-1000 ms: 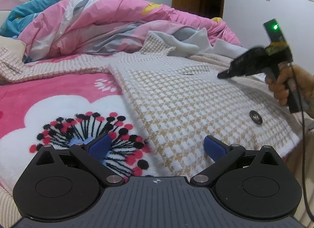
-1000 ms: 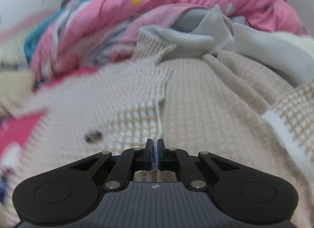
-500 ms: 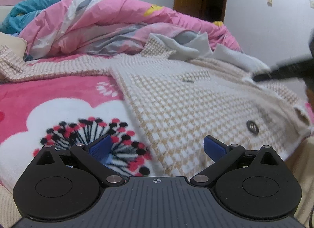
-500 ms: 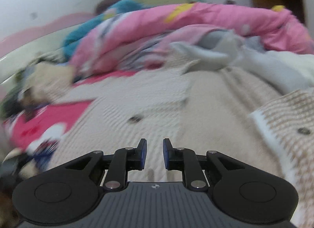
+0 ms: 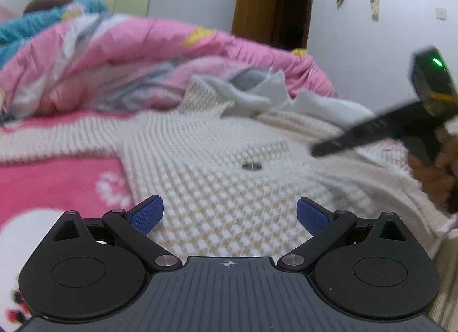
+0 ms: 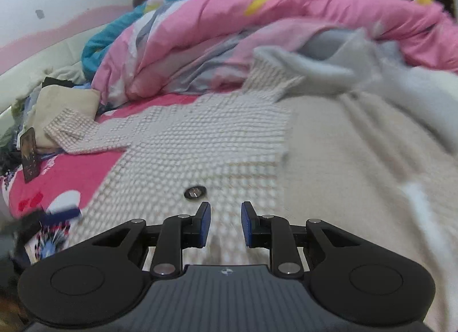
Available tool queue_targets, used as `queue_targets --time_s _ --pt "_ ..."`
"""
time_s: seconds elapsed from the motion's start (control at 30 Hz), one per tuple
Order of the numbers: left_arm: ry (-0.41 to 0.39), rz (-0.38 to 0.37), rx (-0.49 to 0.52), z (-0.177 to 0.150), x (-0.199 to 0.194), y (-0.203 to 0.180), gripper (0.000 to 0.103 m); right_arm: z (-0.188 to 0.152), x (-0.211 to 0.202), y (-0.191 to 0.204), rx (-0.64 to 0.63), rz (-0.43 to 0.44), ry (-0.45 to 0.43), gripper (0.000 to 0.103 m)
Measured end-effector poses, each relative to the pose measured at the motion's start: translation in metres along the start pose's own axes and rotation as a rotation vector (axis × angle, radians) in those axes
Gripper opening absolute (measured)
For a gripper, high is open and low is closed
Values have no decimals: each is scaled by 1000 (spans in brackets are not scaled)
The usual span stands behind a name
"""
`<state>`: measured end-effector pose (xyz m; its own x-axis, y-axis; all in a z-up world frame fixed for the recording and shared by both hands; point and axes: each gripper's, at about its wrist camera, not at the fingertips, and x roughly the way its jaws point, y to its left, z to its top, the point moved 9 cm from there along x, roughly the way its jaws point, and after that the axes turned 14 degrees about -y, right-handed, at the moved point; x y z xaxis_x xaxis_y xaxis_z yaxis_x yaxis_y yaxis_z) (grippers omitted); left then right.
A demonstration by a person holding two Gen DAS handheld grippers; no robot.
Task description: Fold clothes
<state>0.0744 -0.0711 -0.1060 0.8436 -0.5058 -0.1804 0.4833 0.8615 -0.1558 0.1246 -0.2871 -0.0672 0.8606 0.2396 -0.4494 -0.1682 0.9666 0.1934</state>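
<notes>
Item: checked knit jacket (image 6: 200, 143), beige and white, spread across the pink flower-print blanket (image 5: 54, 183) on a bed. 1 front panel lies folded over toward the middle, its plain beige lining (image 6: 343, 166) facing up on the right; 1 sleeve (image 6: 86, 134) stretches out flat to the left. A metal snap button (image 6: 195, 191) sits on the checked face near the panel edge.

Change: 1 second ago the right gripper (image 6: 226, 224) was clenched on the jacket's front edge; half a second ago its jaws had parted and the edge was let go. Now it hovers low over the checked face just short of the snap, jaws partly apart, nothing between them. The left gripper (image 5: 230, 214) has stayed spread wide and empty throughout, and now sits lower and further in over the hem area.

Meaning for the task: 1 panel appears laid in place and released; the jacket is only partly folded, with the left sleeve and the rest of the body yet to be brought in.

Surroundings: pink quilt (image 5: 137, 68) heaped behind; grey-white garment (image 6: 329, 65) overlapping the jacket's collar end; cream cushion (image 6: 65, 103) and a small dark card (image 6: 28, 157) near the sleeve cuff.

Obstructions: the grey-white garment rests on the upper edge and may drag when that part is folded. Both views are motion-blurred.
</notes>
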Motion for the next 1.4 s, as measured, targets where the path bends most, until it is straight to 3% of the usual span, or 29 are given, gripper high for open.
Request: queue_targets --time_s 0.07,0.13,0.23,0.3,0.4,0.47,0.53,0.63,0.7,0.87,0.97,1.07,1.1,1.17,1.27,1.37,1.4 --pt "21 3 -22 -11 2 7 100 4 21 -8 8 -33 19 22" --pt "18 -4 -26 -13 1 11 100 7 41 -15 17 -65 37 9" --pt "14 -13 -43 -12 1 13 101 14 70 -25 29 -107 58 10" --pt "16 -12 -39 -13 2 12 101 29 67 -18 36 -61 11 10" --pt "19 -8 -24 -13 2 10 102 28 84 12 25 79 33 10" --pt "19 -10 -26 -14 2 10 102 15 103 25 -27 122 80 9" --pt "18 -16 -43 -13 1 12 102 8 124 10 -65 56 99 0" --pt "17 -23 -73 -12 1 15 102 25 135 -28 -10 -75 44 1" --pt "18 -23 -68 -12 1 15 102 35 132 -34 15 -83 18 1" --pt "18 -17 -52 -13 2 13 102 33 141 -5 8 72 30 3" --pt "18 -20 -61 -12 1 14 102 26 163 -24 2 -24 78 0" --pt "18 -25 -73 -12 1 15 102 45 161 -49 -3 -234 19 2" --pt "18 -26 -74 -12 1 15 102 53 158 -45 -18 -230 -18 2" --pt "17 -26 -73 -12 0 15 102 61 155 -24 18 -112 -44 2" --pt "16 -25 -73 -13 0 14 102 49 170 5 38 53 30 3" --pt "16 -25 -74 -12 -1 13 102 38 193 -13 29 -33 76 0" --pt "16 -27 -77 -12 -1 14 102 44 193 -17 48 -50 55 0"
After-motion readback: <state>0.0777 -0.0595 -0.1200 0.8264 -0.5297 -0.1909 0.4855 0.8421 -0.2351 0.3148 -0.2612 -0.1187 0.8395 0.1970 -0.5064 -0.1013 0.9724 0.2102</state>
